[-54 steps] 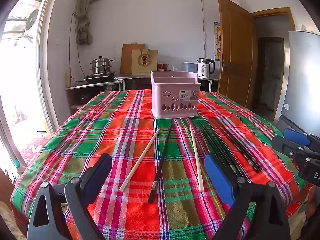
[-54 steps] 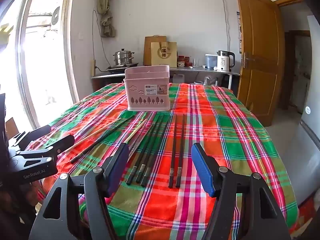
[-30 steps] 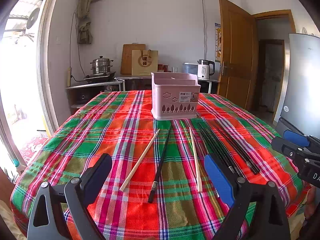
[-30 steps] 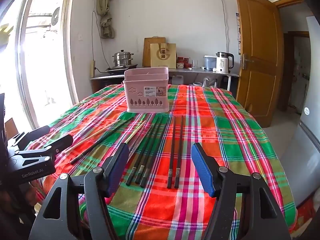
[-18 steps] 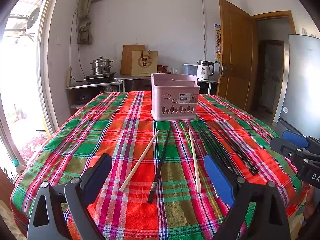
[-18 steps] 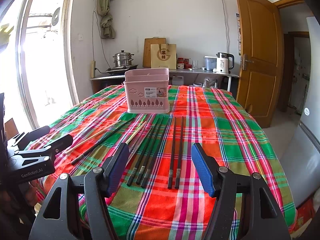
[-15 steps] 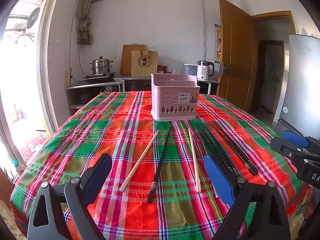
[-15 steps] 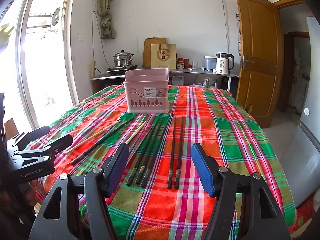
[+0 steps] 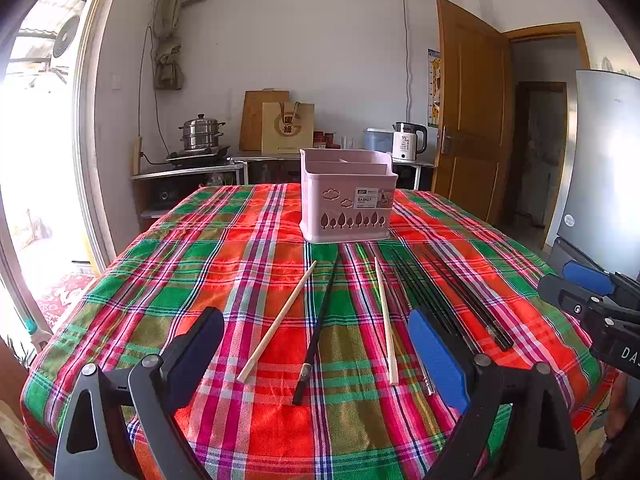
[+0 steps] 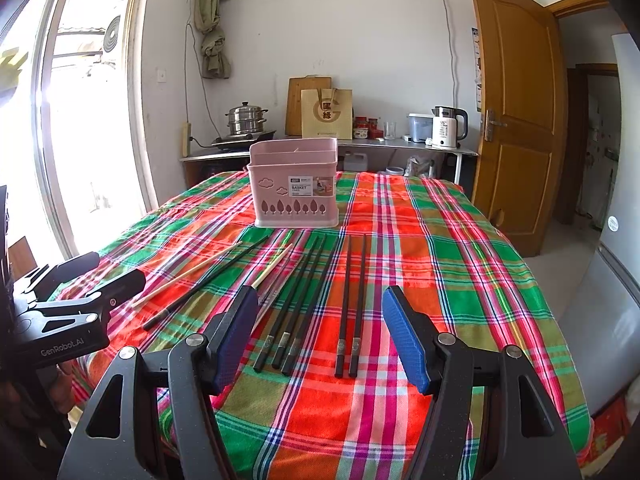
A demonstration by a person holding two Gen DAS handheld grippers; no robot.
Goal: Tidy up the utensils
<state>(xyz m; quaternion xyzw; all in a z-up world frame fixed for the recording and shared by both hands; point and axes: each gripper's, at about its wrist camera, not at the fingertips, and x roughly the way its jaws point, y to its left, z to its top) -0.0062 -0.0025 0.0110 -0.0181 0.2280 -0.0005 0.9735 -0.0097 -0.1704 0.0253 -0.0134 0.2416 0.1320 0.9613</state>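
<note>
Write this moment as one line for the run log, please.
left gripper: open, empty | right gripper: open, empty | chopsticks: all on tablecloth | pink basket: upright | stage: none picked yet

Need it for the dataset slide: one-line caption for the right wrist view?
Open right tongs hover over black chopsticks on a plaid tablecloth, pink plastic basket beyond.

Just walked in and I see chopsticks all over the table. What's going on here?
A person holds a claw in each hand over a plaid tablecloth. The left claw and right claw are both open and hold nothing. Black chopsticks and wooden chopsticks lie loose on the cloth in front of a pink utensil basket, with no utensils visible sticking out of it. No sorting seems done yet.
</note>
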